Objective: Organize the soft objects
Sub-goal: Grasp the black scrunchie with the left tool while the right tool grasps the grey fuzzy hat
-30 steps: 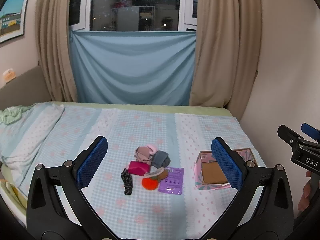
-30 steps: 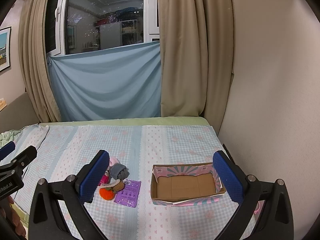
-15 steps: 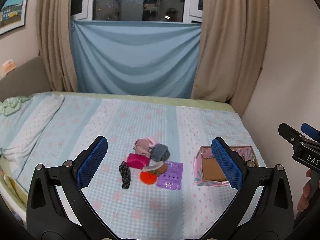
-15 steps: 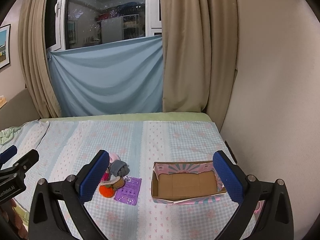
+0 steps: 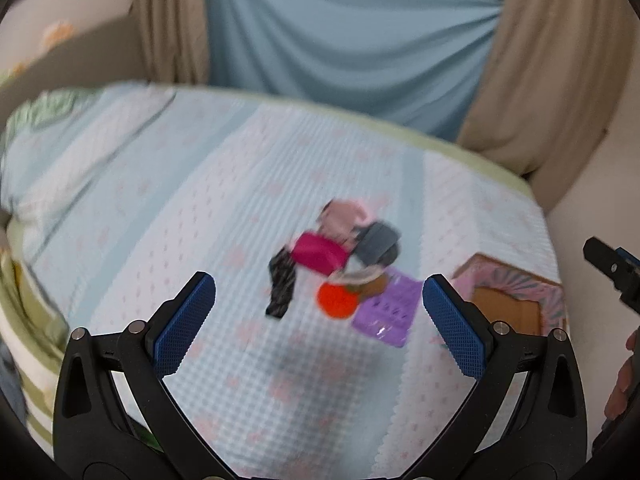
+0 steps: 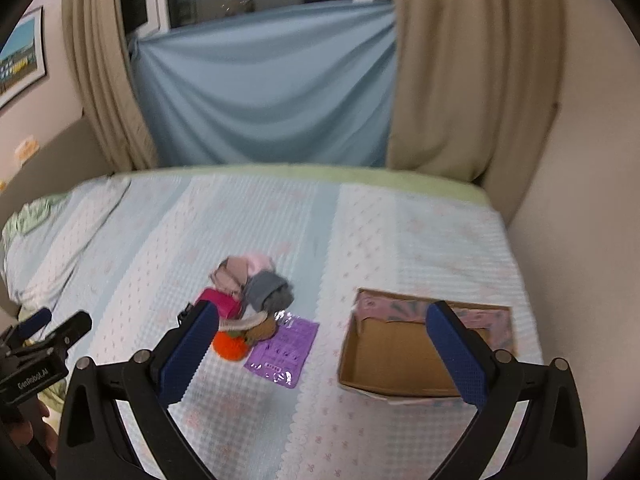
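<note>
Left wrist view: both grippers (image 5: pixel 319 322) (image 6: pixel 322 350) gape wide, empty; the tangled pile (image 5: pixel 340 256) risks snagging neighbours into the box (image 6: pixel 404 364).

On the checked light-blue bed (image 6: pixel 360 232) a cluster of small soft things (image 6: pixel 252 300) lies left of an open cardboard box (image 6: pixel 400 364). Within the cluster, a flat purple packet (image 6: pixel 284 354) lies nearest the box, a round orange plush (image 6: pixel 230 346) touching its left.
</note>
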A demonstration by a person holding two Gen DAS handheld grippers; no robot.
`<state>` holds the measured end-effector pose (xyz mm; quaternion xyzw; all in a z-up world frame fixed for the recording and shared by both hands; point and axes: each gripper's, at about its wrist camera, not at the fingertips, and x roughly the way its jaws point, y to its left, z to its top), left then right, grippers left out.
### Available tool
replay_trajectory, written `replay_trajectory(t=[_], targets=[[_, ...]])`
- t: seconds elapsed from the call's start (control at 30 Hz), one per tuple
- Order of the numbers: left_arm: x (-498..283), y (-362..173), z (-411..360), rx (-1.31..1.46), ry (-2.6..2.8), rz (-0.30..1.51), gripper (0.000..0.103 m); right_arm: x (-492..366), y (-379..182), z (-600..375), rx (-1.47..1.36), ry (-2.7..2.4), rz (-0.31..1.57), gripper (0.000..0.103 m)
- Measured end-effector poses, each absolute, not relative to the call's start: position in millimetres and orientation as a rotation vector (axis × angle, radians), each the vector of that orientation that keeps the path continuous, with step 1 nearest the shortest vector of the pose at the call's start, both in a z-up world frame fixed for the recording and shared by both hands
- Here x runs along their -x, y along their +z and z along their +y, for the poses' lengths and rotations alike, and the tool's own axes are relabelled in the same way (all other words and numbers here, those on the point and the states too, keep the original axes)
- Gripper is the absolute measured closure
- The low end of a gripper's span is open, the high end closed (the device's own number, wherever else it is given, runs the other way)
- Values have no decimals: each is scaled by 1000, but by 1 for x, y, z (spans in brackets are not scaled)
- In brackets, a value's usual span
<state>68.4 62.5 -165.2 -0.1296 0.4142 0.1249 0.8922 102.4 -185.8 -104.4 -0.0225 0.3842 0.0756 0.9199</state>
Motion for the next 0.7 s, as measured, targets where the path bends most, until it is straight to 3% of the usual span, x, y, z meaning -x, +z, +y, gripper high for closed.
replay_trajectory(t=[0.5, 0.7], targets=[[-174, -369, 136, 431, 286, 1038, 3, -254, -290, -91, 118, 363, 1031, 0], [-203, -424, 148, 477, 283, 1104, 14, -307, -358, -56, 189, 420, 1117, 0]])
